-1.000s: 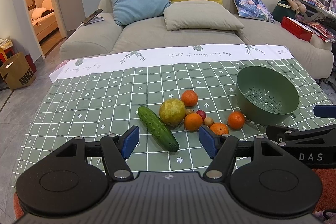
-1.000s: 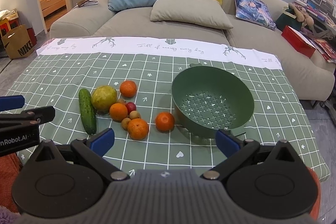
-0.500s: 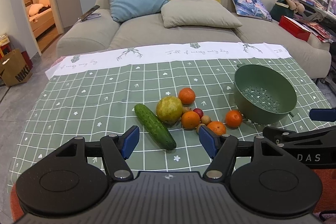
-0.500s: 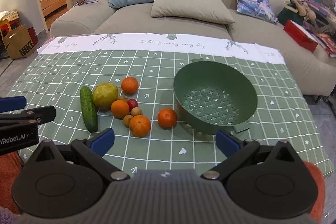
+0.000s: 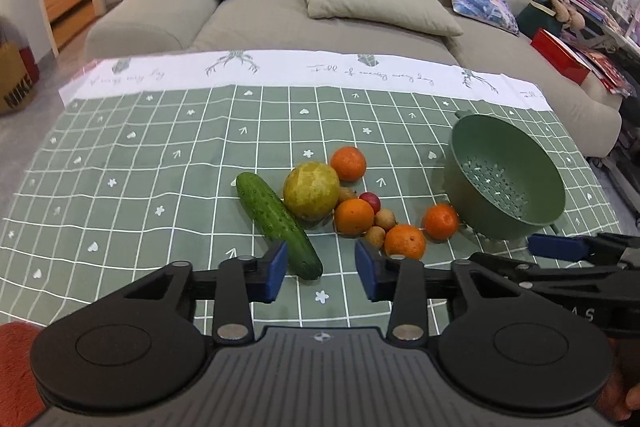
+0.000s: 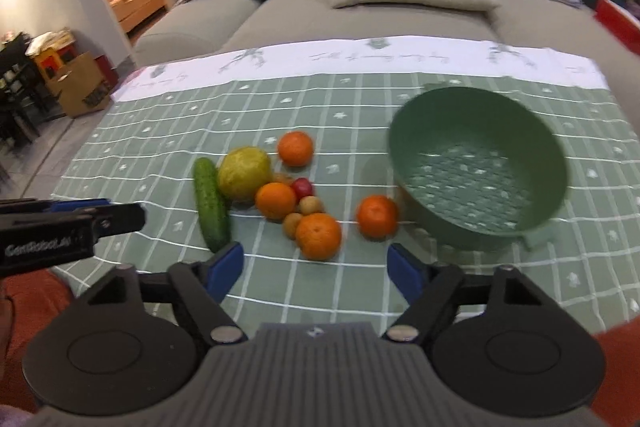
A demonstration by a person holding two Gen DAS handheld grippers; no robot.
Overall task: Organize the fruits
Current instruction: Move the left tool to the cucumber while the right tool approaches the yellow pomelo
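A cluster of produce lies on the green checked tablecloth (image 5: 160,163): a cucumber (image 5: 277,223), a large yellow-green fruit (image 5: 312,191), several oranges (image 5: 354,217), a small red fruit (image 5: 370,201) and small brown fruits (image 5: 385,219). A green colander (image 5: 506,187) stands empty to the right. My left gripper (image 5: 321,271) is open and empty, just short of the cucumber's near end. My right gripper (image 6: 316,269) is open and empty, just short of the nearest orange (image 6: 319,235); the colander (image 6: 478,167) is ahead right.
A beige sofa (image 5: 320,23) with several cushions runs behind the table. A red box (image 5: 560,57) and clutter sit at the far right. A paper bag (image 6: 80,85) stands on the floor at left. The left gripper's fingers (image 6: 72,227) show at the right view's left edge.
Both grippers have moved forward and down toward the fruit. The right gripper has also swung left toward the cluster. Both stay open.
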